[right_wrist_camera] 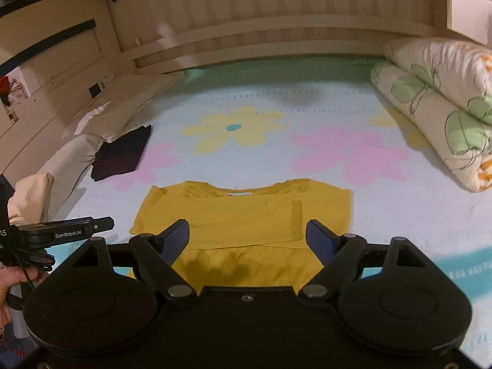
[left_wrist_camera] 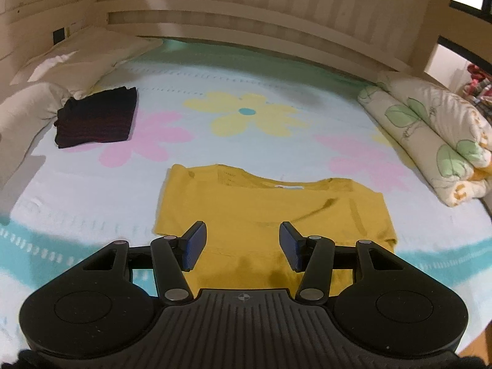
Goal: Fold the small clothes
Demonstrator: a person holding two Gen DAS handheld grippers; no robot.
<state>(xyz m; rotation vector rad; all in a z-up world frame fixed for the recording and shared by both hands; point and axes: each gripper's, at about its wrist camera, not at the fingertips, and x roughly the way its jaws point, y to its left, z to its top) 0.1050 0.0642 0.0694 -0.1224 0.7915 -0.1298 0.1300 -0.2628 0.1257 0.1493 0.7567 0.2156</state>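
Note:
A mustard-yellow T-shirt (left_wrist_camera: 270,212) lies flat on the flowered bed sheet (left_wrist_camera: 246,113), partly folded, with its sleeves turned in and its neckline at the far side. It also shows in the right wrist view (right_wrist_camera: 246,215). My left gripper (left_wrist_camera: 243,243) is open and empty, just above the shirt's near part. My right gripper (right_wrist_camera: 247,240) is open and empty, also above the shirt's near part. The left gripper's side (right_wrist_camera: 70,230) shows at the left of the right wrist view. A dark folded garment (left_wrist_camera: 98,117) lies at the far left of the bed.
Cream pillows (left_wrist_camera: 61,58) lie along the left edge. A rolled floral duvet (left_wrist_camera: 436,135) lies on the right. A wooden slatted bed rail (left_wrist_camera: 246,21) runs along the far side. The dark garment also shows in the right wrist view (right_wrist_camera: 123,153).

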